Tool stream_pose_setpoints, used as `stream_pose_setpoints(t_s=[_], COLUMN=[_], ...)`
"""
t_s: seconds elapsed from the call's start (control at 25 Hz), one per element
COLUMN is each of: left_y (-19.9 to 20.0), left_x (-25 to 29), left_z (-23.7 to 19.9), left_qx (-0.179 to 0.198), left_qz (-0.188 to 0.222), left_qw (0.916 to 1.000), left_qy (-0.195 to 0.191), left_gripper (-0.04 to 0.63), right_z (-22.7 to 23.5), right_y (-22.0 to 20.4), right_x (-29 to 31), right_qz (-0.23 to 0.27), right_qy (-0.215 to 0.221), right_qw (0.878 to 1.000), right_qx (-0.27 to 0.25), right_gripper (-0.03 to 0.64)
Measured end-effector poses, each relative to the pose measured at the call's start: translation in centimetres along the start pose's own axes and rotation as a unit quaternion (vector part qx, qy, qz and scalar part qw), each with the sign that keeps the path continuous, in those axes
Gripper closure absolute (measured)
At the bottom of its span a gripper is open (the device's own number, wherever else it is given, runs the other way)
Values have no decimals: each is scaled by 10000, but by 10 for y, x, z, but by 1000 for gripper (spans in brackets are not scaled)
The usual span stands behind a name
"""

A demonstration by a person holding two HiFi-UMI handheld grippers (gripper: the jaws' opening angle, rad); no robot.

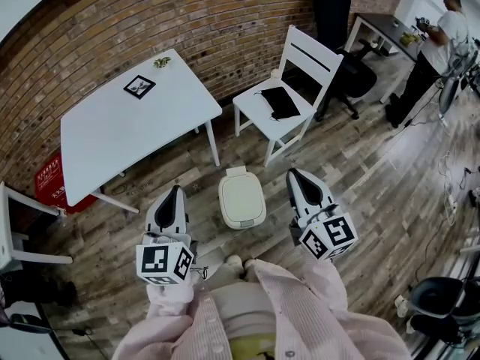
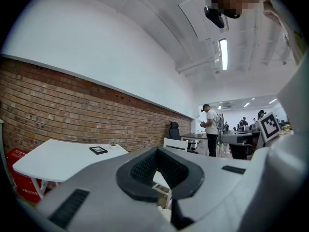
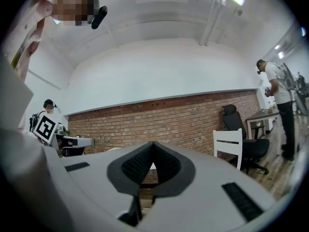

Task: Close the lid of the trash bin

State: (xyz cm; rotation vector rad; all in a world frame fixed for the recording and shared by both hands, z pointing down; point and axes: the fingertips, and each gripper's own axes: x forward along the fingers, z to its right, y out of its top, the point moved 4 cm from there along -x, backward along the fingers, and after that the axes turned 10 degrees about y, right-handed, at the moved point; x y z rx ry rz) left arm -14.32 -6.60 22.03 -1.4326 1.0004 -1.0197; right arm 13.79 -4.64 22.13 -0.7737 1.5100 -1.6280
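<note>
- Brick wall (image 1: 187, 21): in all three views. Head view gets only its lower run, bent by the lens.
- White table (image 1: 112, 137): we see the whole top only from the head view. In the left gripper view its near end is cut off behind the gripper body.
- White chair (image 1: 259, 116): just beside the table. The black cloth (image 1: 280, 101) on the seat shows only in the head view.
- Person (image 1: 439, 40) at the far desk: small in the head-view corner, upright and clearer in both gripper views.
- Trash bin (image 1: 241, 199): on the wood floor just ahead of our feet, between the two grippers and near a table leg and the chair. Lid looks flat down on it. Only the head view shows it; in each gripper view the gripper body blocks the floor.
- Left gripper (image 1: 177, 190): its own view shows the pads meeting at the tip, nothing between.
- Right gripper (image 1: 294, 173): same, jaws together and empty.
- Picture frame (image 1: 139, 86) and small plant (image 1: 161, 62): on the table's far side. The plant is too small for us to make out.
</note>
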Motion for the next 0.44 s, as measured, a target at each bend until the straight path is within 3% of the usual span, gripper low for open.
stream_pose_setpoints(t_s=[0.44], left_y=[-4], left_x=[-6], left_z=[-1], left_qx=[74], left_qz=[-10], left_qw=[9999], left_qy=[76], left_gripper=[603], right_z=[0], right_y=[-7], right_x=[-5], right_qz=[-3], right_qy=[9], right_qw=[10000], right_qx=[71], right_gripper=[614])
